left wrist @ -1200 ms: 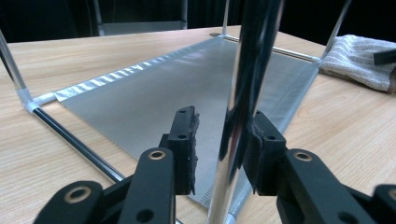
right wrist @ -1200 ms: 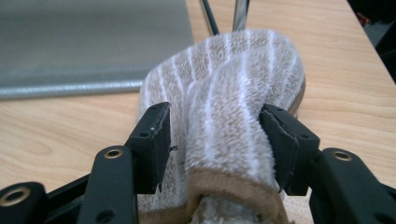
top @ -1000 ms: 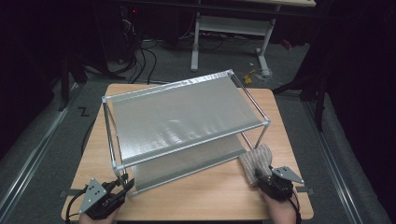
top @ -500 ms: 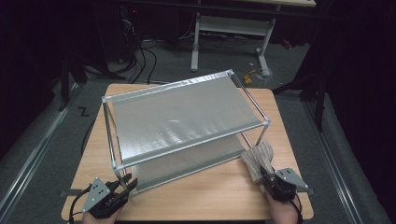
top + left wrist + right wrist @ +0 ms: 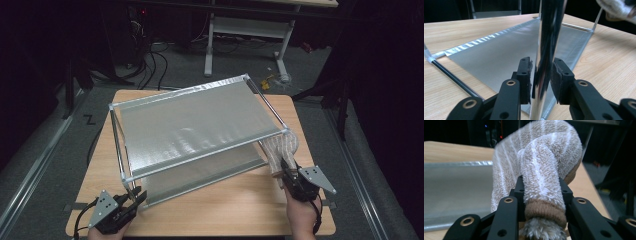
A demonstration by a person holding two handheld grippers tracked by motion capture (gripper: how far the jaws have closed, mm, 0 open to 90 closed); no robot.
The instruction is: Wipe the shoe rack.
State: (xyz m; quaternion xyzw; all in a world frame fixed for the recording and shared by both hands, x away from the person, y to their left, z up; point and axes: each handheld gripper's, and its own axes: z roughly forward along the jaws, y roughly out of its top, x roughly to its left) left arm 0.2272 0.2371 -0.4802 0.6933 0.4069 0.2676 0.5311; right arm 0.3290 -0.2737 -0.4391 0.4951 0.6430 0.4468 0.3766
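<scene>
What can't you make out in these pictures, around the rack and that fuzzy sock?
- Foot of the rack post: left gripper view, cut off by the bottom edge between the left tongs.
- Far end of the sock: right gripper view, hidden by its own bulk above the right tongs.
- Lower shelf: high view, mostly hidden under the top shelf.
- Room beyond the table: high view, too dark.

My left gripper (image 5: 134,199) sits at the near left corner of the metal-framed rack (image 5: 200,130), its jaws around the chrome corner post there. My right gripper (image 5: 286,172) holds a beige-and-white striped fuzzy sock (image 5: 281,147) at the rack's near right corner, the sock just beside the frame. The rack stands on the wooden worktop (image 5: 235,205), its grey fabric shelves stretched flat.
</scene>
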